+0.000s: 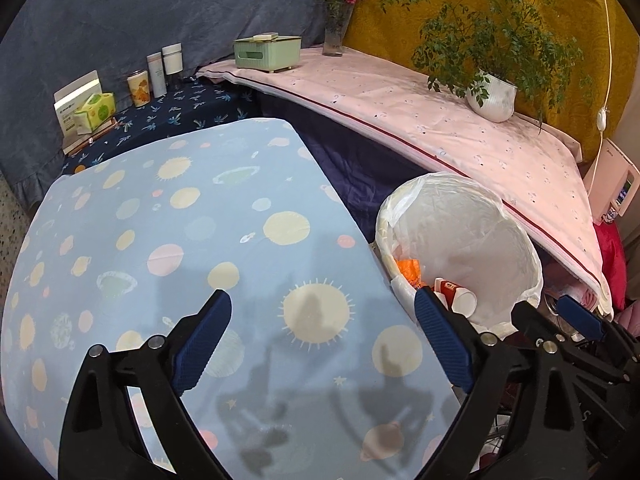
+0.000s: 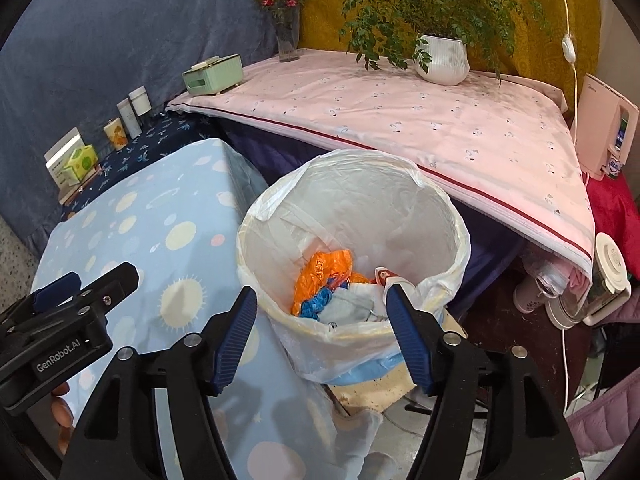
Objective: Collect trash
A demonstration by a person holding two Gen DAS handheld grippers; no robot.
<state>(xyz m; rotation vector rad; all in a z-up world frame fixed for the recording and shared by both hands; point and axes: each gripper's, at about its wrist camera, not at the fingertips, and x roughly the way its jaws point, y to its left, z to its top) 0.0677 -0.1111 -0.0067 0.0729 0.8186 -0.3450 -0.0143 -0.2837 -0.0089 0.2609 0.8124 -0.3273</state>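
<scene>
I am holding my right gripper (image 2: 322, 336) over the near rim of the bin (image 2: 448, 216), jaws spread and carrying nothing; probably hovering here because the bin is where trash goes. The trash (image 2: 324, 276) is lying just past my fingertips, low inside the bin: an orange wrapper, blue and grey scraps, a paper cup (image 1: 466, 300). My left gripper (image 1: 322, 340) is waiting left of the bin over the blue tablecloth (image 1: 180, 220), jaws also apart, empty. Beyond the bin, the pink cloth (image 2: 400, 120) is carrying a potted plant (image 2: 442, 58).
</scene>
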